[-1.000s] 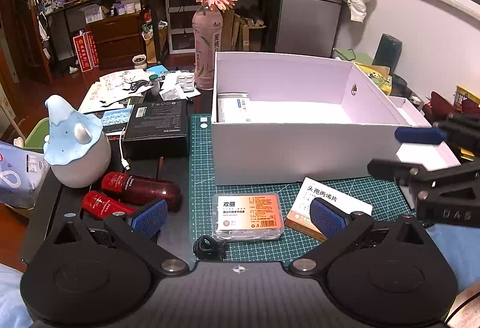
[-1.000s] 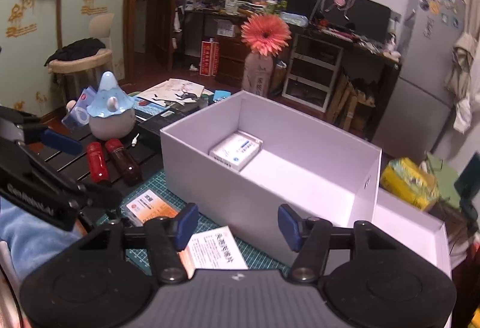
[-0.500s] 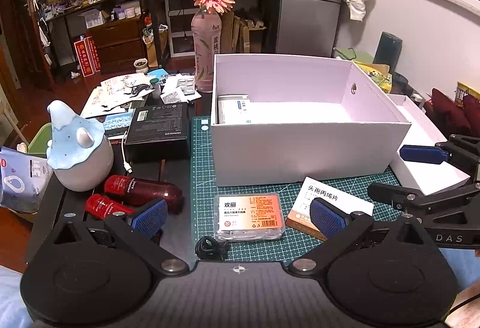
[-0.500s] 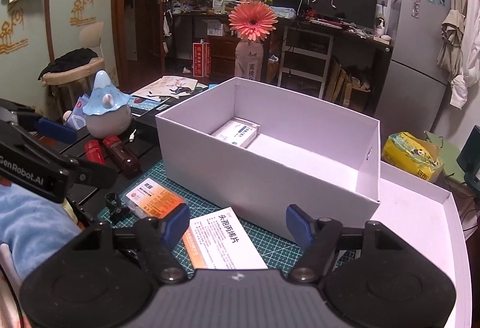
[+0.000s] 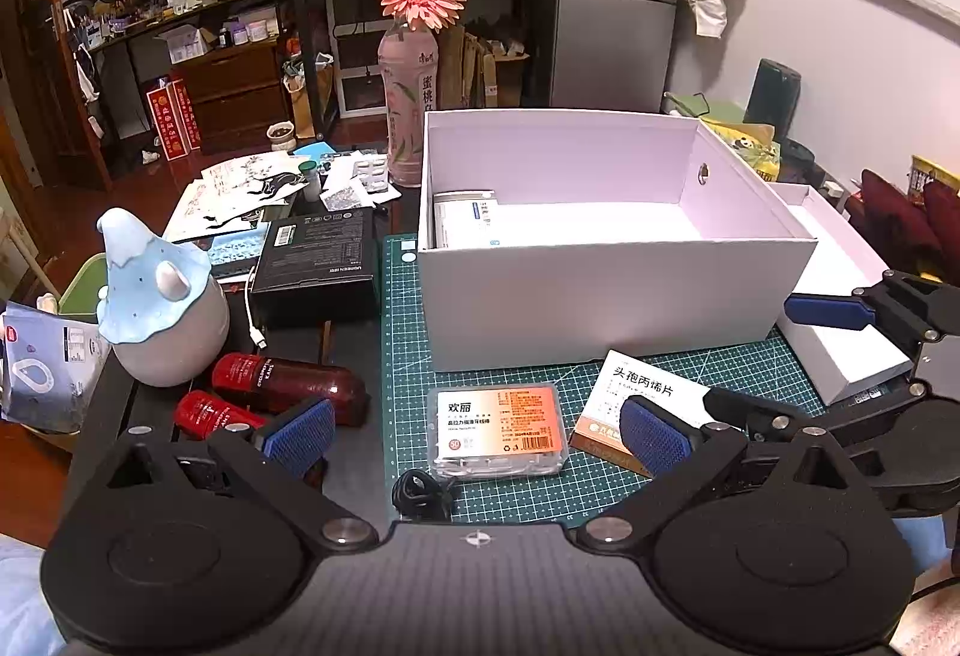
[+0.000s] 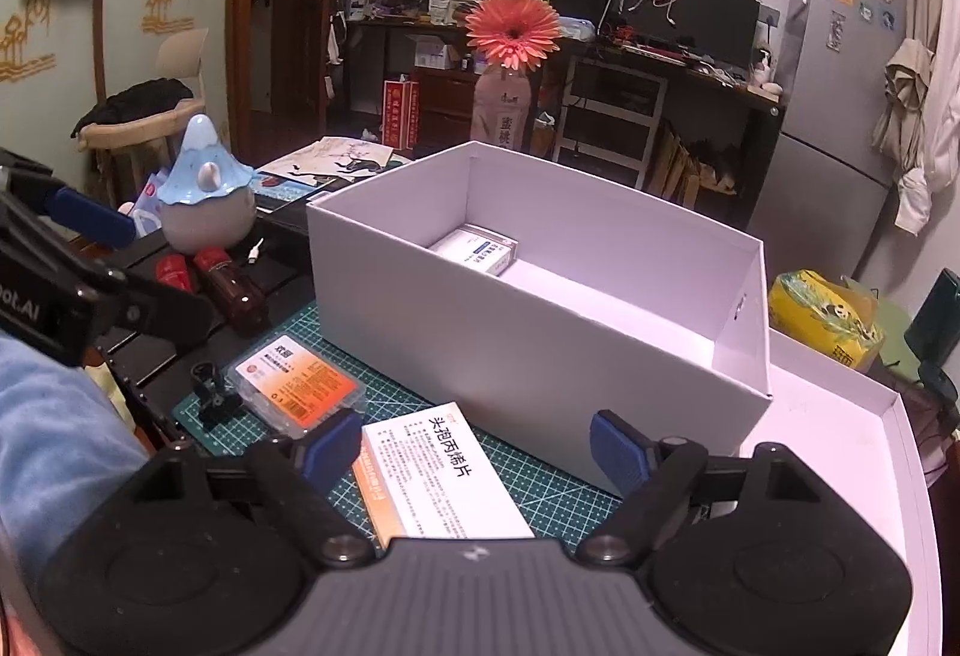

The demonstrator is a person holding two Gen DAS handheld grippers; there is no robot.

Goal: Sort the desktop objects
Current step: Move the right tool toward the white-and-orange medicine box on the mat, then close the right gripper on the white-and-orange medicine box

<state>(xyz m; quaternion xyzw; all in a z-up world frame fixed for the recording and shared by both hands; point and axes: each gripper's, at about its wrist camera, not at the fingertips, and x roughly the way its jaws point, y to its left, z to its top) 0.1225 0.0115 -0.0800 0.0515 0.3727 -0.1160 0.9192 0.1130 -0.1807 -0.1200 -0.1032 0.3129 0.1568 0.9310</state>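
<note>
A green cutting mat (image 5: 414, 332) covers the near middle of the dark table (image 5: 348, 332). A large white box (image 5: 600, 296) stands open on the mat's far half, its front wall running parallel to the table's near edge. One white medicine packet (image 5: 465, 221) lies inside, against the box's left wall. The box lid (image 6: 840, 434) lies upturned just right of the box, toward the table's right edge.

Between the box front and the near edge, a strip of mat holds a clear orange-labelled case (image 5: 498, 431) and, just to its right, a white-and-orange medicine box (image 6: 435, 470).

The left gripper (image 5: 477, 431) hangs above the clear case, fingers spread wide, gripping nothing. The right gripper (image 6: 477, 446) has its fingers wide apart over the medicine box, also holding nothing.

Left of the mat lie two red bottles (image 5: 282, 386) and a blue-capped figurine (image 5: 159, 299).

Compared with a second ago, the right gripper has dropped lower and drawn back, so the medicine box now sits between its fingers. The left gripper's view is nearly unchanged.
</note>
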